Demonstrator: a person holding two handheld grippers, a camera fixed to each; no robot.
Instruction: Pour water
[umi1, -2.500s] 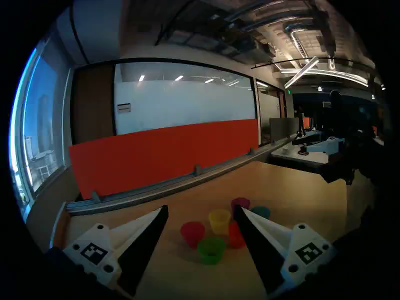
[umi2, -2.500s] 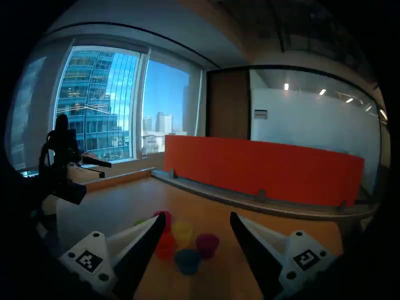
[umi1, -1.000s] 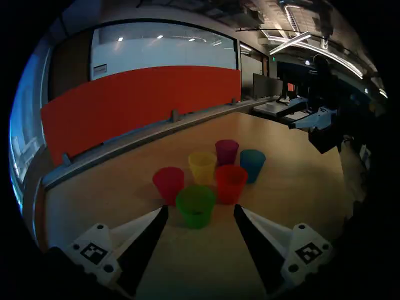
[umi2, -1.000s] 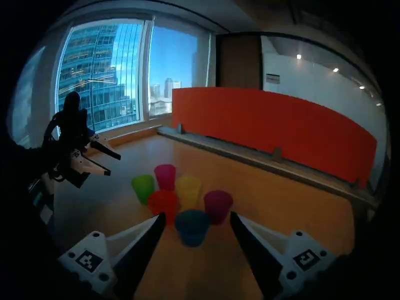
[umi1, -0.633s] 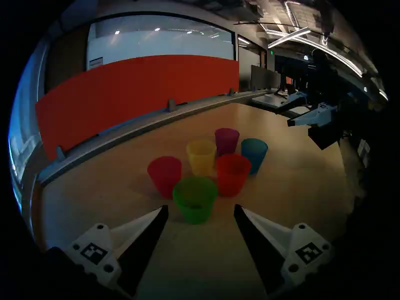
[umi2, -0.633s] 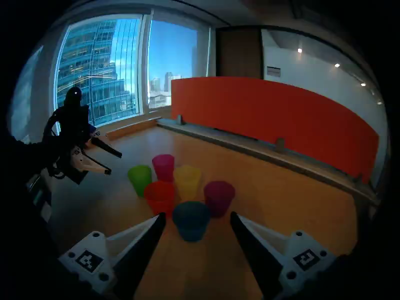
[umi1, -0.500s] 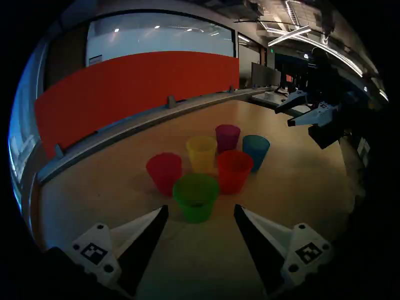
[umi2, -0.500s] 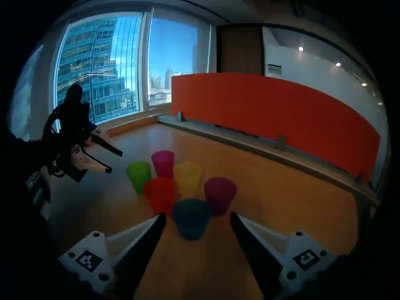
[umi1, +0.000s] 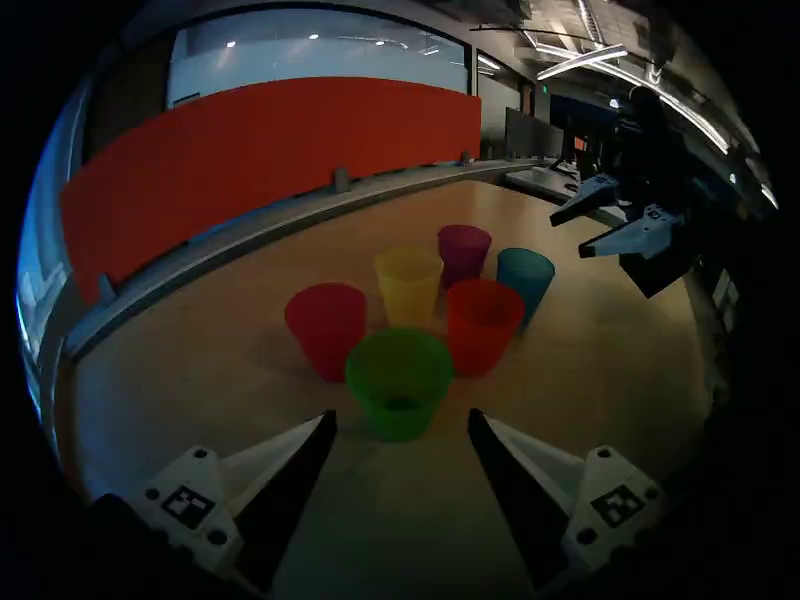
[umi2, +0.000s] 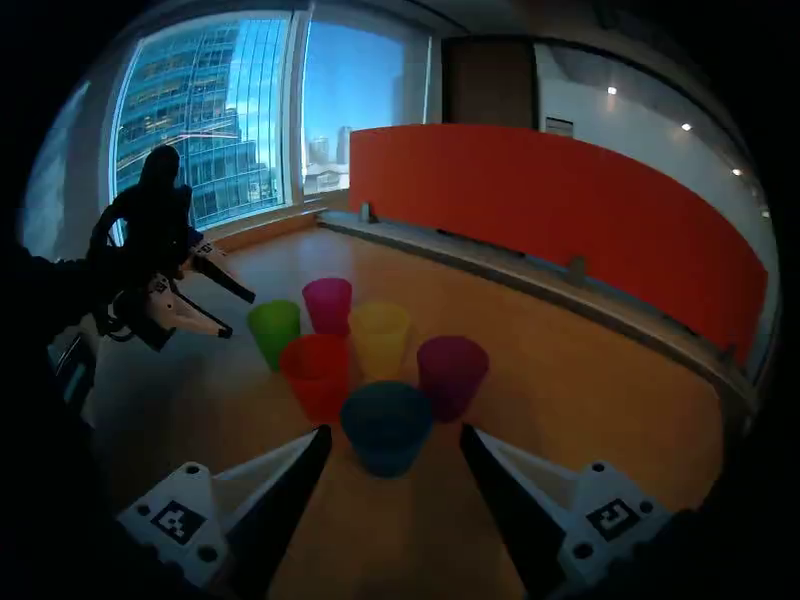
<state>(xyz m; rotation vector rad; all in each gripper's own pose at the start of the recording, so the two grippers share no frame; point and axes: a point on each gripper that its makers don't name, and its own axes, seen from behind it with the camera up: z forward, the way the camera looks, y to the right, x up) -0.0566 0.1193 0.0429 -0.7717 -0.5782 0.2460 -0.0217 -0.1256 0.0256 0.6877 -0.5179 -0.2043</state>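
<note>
Pouring not begun: your left gripper gapes wide and empty before the green cup, your right gripper likewise before the blue cup, both upright, ungrasped on the table.

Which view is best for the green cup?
Left gripper view: the green cup is nearest, unobstructed, with its inside visible. Right gripper view shows it smaller, at the cluster's far left, beyond the orange-red cup.

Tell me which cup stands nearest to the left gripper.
The green cup: it stands just ahead of the open left gripper, while the red cup, the orange cup and the rest stand behind it.
</note>
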